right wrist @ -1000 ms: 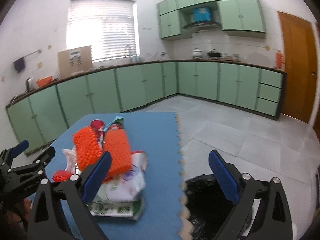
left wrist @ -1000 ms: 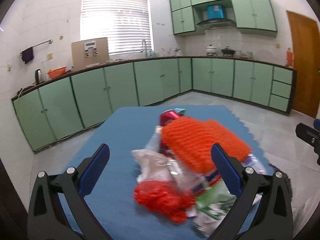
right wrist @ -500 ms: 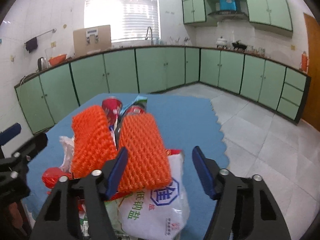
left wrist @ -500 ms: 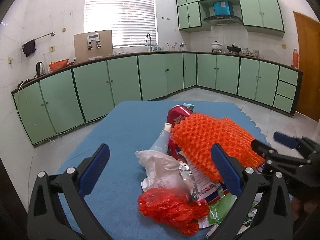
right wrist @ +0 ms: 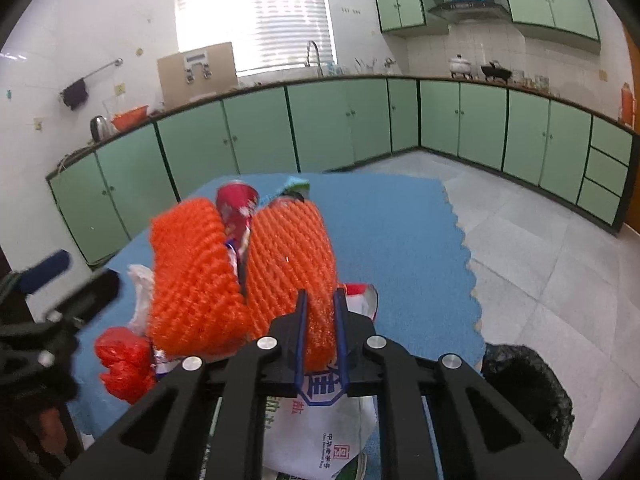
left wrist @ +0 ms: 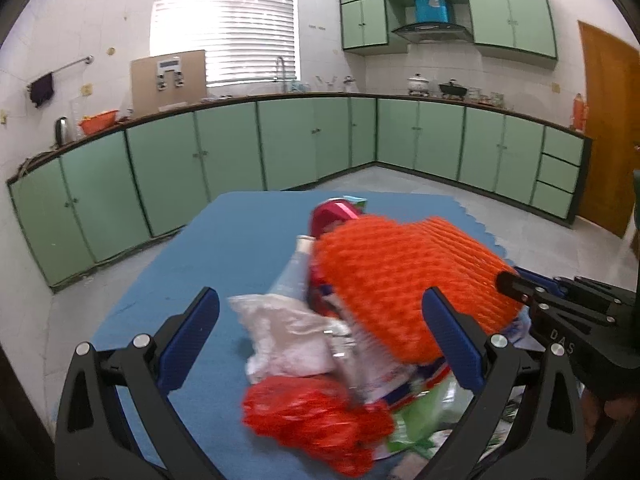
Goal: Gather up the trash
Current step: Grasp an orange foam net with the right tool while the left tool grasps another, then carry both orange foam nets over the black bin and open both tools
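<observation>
A trash pile lies on the blue mat (left wrist: 224,248): two orange foam nets (right wrist: 192,272), a red plastic bag (left wrist: 312,420), a crumpled white bag (left wrist: 288,336), a clear bottle (left wrist: 296,264), a red can (right wrist: 236,204) and a white printed salt bag (right wrist: 320,420). My right gripper (right wrist: 320,300) is closing, and its blue pads pinch the near edge of the right-hand orange foam net (right wrist: 288,256). It enters the left wrist view from the right (left wrist: 520,284). My left gripper (left wrist: 320,304) hangs open over the pile's near side, holding nothing.
A black trash bag (right wrist: 528,392) stands open on the tiled floor, off the mat's right edge. Green cabinets (left wrist: 280,144) line the far walls. A brown door (left wrist: 608,132) is at the right. The mat's scalloped edge (right wrist: 468,264) runs along the right side.
The right gripper moved in over the pile and its jaws went from wide apart to pinching the orange net. The left gripper edged slightly closer to the pile, still open.
</observation>
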